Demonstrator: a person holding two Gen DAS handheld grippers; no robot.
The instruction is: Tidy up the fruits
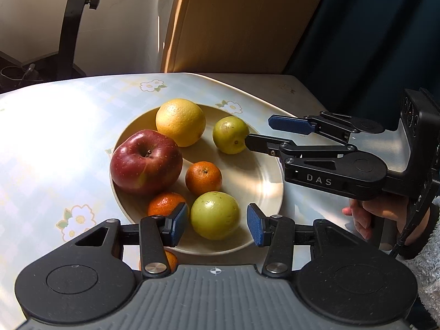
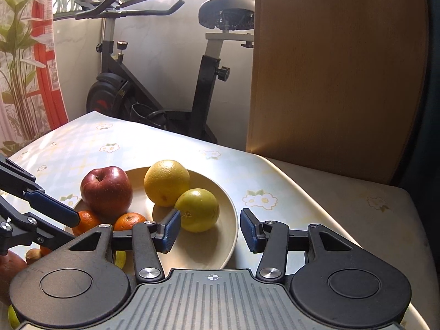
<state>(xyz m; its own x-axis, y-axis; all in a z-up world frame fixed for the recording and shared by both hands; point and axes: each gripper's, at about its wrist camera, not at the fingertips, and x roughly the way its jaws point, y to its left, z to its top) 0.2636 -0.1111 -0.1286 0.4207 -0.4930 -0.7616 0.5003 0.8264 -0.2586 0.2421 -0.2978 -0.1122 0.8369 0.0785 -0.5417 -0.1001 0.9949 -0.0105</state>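
Observation:
A cream plate (image 1: 264,181) (image 2: 220,236) holds a red apple (image 1: 145,162) (image 2: 106,194), a yellow orange (image 1: 180,122) (image 2: 166,183), two green fruits (image 1: 230,135) (image 1: 215,215) and two tangerines (image 1: 203,178) (image 1: 165,203). My left gripper (image 1: 217,224) is open, its pads on either side of the near green fruit, above it. My right gripper (image 2: 210,229) (image 1: 258,133) is open over the plate's right side, just right of the far green fruit (image 2: 198,210), its lower finger touching it.
A floral tablecloth (image 1: 55,143) covers the table. Another tangerine (image 1: 172,260) lies off the plate near me. More fruit (image 2: 11,266) lies at the left near edge. A wooden panel (image 2: 330,68) and an exercise bike (image 2: 154,82) stand behind the table.

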